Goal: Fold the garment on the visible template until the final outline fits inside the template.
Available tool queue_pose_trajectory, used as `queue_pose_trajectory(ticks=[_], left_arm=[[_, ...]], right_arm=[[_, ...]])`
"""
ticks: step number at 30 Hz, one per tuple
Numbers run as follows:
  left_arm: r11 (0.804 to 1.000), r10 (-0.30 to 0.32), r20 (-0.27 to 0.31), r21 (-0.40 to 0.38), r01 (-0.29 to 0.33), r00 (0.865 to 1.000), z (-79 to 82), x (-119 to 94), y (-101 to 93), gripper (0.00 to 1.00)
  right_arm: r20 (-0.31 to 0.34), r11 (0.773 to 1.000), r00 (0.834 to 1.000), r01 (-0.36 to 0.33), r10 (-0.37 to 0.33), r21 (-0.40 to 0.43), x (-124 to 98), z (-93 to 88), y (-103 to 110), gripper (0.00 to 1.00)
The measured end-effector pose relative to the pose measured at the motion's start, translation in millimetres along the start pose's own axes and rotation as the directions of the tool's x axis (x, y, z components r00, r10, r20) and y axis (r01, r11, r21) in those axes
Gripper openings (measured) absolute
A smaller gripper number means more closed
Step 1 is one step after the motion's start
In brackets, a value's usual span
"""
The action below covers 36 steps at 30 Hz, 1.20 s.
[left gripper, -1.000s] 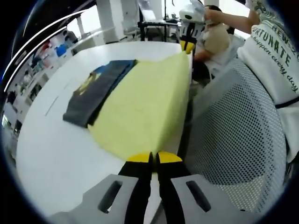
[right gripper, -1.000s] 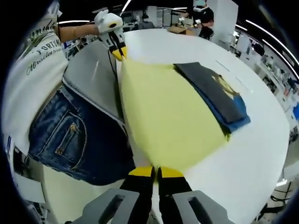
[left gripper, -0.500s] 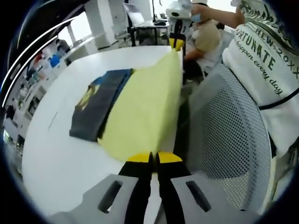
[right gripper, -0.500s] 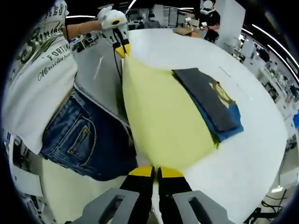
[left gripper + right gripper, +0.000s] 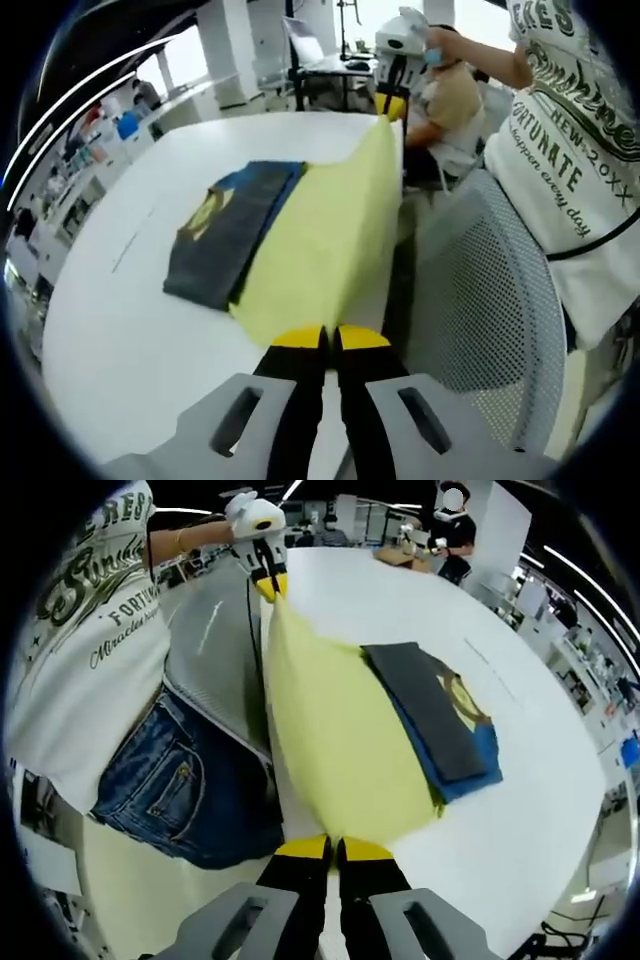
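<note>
A grey perforated mesh chair back (image 5: 500,300) stands just beside the round white table (image 5: 120,330), at its edge. The standing person's white printed T-shirt (image 5: 570,170) and blue denim shorts (image 5: 170,790) are beside that chair. Beyond the table, a seated person in a tan top (image 5: 450,95).

My count: two grippers – left gripper (image 5: 322,338), right gripper (image 5: 323,848), each with jaws closed on yellow garment (image 5: 318,240), one piece, spread ahead of both. One folded dark garment (image 5: 221,228) beyond it, on one white table (image 5: 120,320). One mesh chair (image 5: 478,310) beside my left gripper. One seated person (image 5: 447,95) far ahead.
</note>
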State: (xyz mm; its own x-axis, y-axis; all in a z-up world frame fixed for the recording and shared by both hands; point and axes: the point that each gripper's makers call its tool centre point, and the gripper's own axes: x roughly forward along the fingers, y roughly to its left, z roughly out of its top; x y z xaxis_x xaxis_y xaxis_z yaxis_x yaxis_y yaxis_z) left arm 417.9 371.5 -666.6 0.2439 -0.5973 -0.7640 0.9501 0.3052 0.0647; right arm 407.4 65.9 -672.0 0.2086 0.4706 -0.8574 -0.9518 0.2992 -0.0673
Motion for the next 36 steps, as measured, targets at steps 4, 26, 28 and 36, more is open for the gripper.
queue_pose_trajectory(ticks=[4, 26, 28, 36], left_arm=[[1.0, 0.028, 0.01, -0.005, -0.028, 1.0, 8.9, -1.2, 7.0, 0.01], [0.963, 0.271, 0.105, -0.031, -0.269, 0.957, 52.8, -9.0, 98.3, 0.01], [0.962, 0.274, 0.11, -0.028, -0.273, 0.955, 56.4, -9.7, 103.9, 0.01], [0.944, 0.33, 0.149, -0.059, -0.325, 0.932, 72.7, -11.5, 130.2, 0.01]], right_arm=[[0.006, 0.998, 0.998, 0.062, -0.062, -0.026, 1.0, 3.3, -18.0, 0.0], [0.112, 0.909, 0.909, 0.411, -0.401, -0.077, -9.6, 43.4, -113.6, 0.0], [0.114, 0.901, 0.902, 0.427, -0.417, -0.076, -10.7, 45.9, -120.4, 0.0], [0.105, 0.86, 0.863, 0.504, -0.495, -0.085, -13.6, 55.5, -147.8, 0.0]])
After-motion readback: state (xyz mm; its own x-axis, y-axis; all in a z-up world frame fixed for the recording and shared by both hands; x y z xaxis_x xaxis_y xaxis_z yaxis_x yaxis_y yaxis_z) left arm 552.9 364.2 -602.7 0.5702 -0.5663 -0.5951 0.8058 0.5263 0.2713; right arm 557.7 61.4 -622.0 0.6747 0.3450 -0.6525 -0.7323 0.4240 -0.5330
